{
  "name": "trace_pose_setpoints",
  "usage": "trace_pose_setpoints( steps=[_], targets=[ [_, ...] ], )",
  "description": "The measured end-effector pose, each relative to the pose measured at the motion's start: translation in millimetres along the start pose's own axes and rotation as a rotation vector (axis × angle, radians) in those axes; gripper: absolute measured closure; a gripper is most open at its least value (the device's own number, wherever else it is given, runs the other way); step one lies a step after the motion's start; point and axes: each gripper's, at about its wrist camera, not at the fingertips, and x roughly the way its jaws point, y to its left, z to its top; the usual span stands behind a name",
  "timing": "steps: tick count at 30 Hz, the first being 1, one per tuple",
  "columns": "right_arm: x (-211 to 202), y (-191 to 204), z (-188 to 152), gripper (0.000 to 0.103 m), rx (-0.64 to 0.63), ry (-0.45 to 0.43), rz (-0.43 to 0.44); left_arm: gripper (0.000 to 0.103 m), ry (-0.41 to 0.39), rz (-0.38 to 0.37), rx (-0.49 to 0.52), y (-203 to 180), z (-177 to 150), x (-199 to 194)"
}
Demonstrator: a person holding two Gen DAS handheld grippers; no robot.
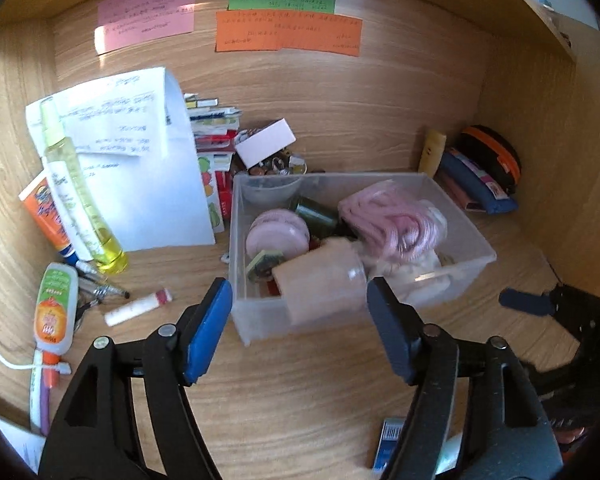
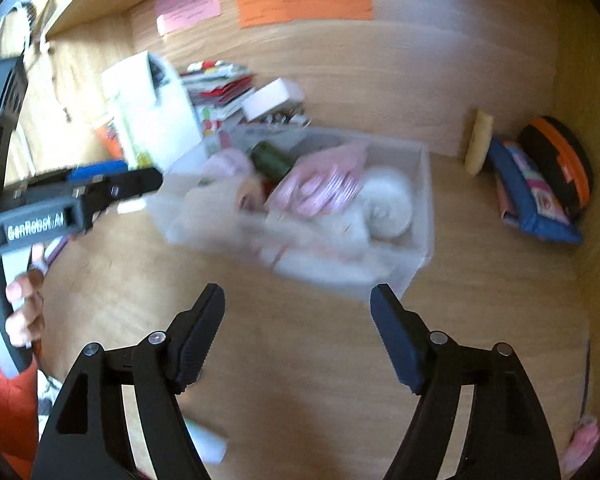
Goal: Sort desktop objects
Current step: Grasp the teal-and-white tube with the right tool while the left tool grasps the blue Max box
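A clear plastic box (image 1: 466,236) stands on the wooden desk, also in the right wrist view (image 2: 422,208). It holds a pink cord bundle (image 1: 392,222), a pink round case (image 1: 278,234), a dark green bottle (image 1: 314,212) and white fluffy items. A beige roll (image 1: 320,286) lies blurred over the box's near rim, between the fingers of my left gripper (image 1: 300,304), which is open and not touching it. My right gripper (image 2: 298,308) is open and empty, just in front of the box. The left gripper also shows in the right wrist view (image 2: 112,184), beside the box's left end.
At left lie a yellow spray bottle (image 1: 80,196), an orange tube (image 1: 46,212), a glue bottle (image 1: 56,312), pens (image 1: 100,288), a lip balm (image 1: 138,308) and white papers (image 1: 140,152). Books (image 1: 214,128) and a white box (image 1: 266,142) stand behind. A blue pouch (image 1: 476,184) and black-orange case (image 1: 494,156) sit at right.
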Motion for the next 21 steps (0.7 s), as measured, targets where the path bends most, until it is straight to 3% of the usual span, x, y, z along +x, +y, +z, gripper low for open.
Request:
trace_pose_setpoints(
  steps=[10, 15, 21],
  targets=[
    [5, 41, -56, 0.030, -0.033, 0.095, 0.054, 0.030, 0.058, 0.025, -0.026, 13, -41, -11],
    [5, 55, -77, 0.030, -0.024, 0.139, 0.135, 0.030, 0.089, -0.003, -0.042, 15, -59, -15],
    [9, 70, -87, 0.024, -0.053, 0.137, 0.093, 0.030, 0.110, -0.007, -0.033, 11, -75, -18]
  ],
)
